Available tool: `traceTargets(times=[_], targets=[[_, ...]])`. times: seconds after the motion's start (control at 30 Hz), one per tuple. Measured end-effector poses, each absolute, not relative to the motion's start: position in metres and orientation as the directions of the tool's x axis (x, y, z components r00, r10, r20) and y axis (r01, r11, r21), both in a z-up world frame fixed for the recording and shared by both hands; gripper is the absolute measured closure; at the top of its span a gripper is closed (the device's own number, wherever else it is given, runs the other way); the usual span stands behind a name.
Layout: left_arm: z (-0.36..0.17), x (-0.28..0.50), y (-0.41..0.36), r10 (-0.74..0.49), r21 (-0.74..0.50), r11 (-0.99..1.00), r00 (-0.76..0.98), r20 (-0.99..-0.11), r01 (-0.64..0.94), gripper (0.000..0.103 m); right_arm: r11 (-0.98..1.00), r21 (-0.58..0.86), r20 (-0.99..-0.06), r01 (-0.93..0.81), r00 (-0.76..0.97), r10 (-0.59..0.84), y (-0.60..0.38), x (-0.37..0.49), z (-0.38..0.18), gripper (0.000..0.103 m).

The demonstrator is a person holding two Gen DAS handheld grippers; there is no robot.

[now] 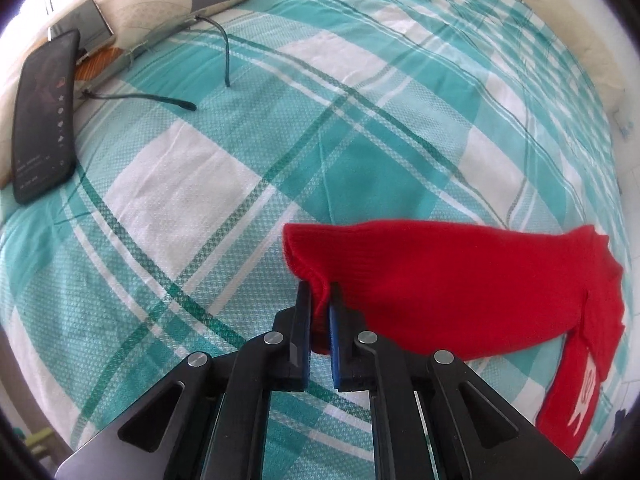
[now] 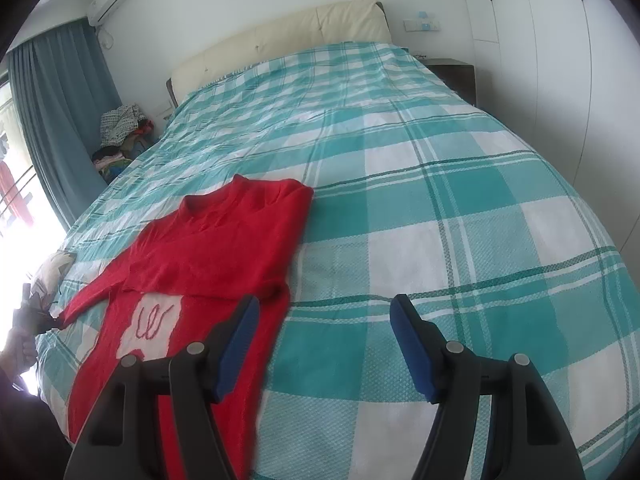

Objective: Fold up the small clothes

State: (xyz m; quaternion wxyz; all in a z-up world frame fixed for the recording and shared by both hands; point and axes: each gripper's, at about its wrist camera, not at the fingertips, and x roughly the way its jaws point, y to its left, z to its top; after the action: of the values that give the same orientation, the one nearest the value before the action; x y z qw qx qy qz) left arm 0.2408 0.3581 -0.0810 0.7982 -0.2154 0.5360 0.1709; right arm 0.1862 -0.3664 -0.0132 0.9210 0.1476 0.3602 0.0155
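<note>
A small red sweater [image 2: 224,240] with a white patch on its front lies flat on the left part of the checked bed cover [image 2: 440,200]. One sleeve is folded across its chest. The other sleeve [image 1: 440,276] stretches out to the side, and my left gripper [image 1: 320,294] is shut on its cuff, with red knit pinched between the blue pads. In the right wrist view that cuff [image 2: 68,312] ends at the far left beside a hand [image 2: 18,350]. My right gripper [image 2: 324,308] hovers open over the bed, just right of the sweater's hem, holding nothing.
A black phone [image 1: 44,120], a pair of glasses [image 1: 160,98] and a patterned pillow [image 1: 160,0] lie on the bed beyond the cuff. A cream headboard [image 2: 280,36] stands at the far end, with a pile of clothes [image 2: 120,132] by the curtain. The bed's edge runs close on the left.
</note>
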Motion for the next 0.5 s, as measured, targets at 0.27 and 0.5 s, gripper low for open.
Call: traceTargets(times=[0.27,0.5], targets=[[0.046,0.286,0.262,0.103,-0.087,0.949,0.555,-0.825,-0.304,0.098,0.921,0.381,-0.629,0.085,0.754,0.191,-0.38,0.185,-0.009,0.036],[0.131,0.328,0.07,-0.138,-0.082,0.99,0.673,-0.727,0.115,0.098,0.93,0.36,-0.616,0.073,0.767,0.178,-0.377,0.182,-0.002,0.036]])
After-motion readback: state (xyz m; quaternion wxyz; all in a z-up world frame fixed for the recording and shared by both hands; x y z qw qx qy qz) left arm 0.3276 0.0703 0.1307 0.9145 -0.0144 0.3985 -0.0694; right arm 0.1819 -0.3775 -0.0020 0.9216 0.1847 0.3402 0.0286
